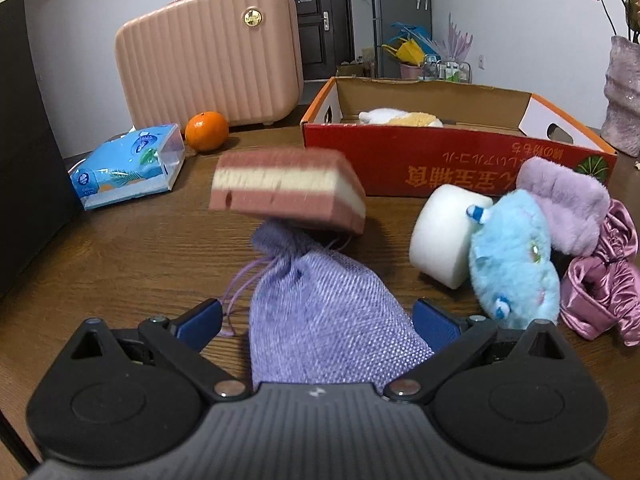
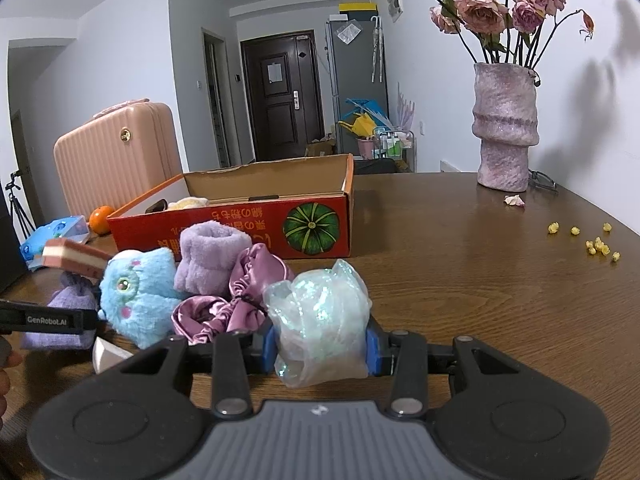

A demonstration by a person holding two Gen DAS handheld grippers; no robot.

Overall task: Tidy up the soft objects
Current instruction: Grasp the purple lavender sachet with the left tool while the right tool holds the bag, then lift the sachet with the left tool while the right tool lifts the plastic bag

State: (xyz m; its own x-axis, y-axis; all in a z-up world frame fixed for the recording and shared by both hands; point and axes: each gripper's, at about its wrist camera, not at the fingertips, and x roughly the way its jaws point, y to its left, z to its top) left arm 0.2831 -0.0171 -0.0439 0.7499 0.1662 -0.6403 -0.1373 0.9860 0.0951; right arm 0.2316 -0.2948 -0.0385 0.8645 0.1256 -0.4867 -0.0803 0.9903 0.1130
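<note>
Pouch [image 1: 320,312], lilac, lies on the worktop [image 1: 120,248] between the left gripper's [image 1: 318,320] jaws, which stand apart. Right gripper [image 2: 320,346] jaws are clamped on an iridescent wrap [image 2: 318,320]. Sponge [image 1: 288,192] rests on the pouch's neck, near the red box [image 1: 440,160].

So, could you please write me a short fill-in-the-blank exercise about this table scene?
1. The right gripper is ____ on the shiny bundle.
2. The left gripper has its jaws ____ on either side of the pouch.
3. The orange sits in front of the pink ____.
4. The roses stand in a ____.

Missing words: shut; open; suitcase; vase.
</note>
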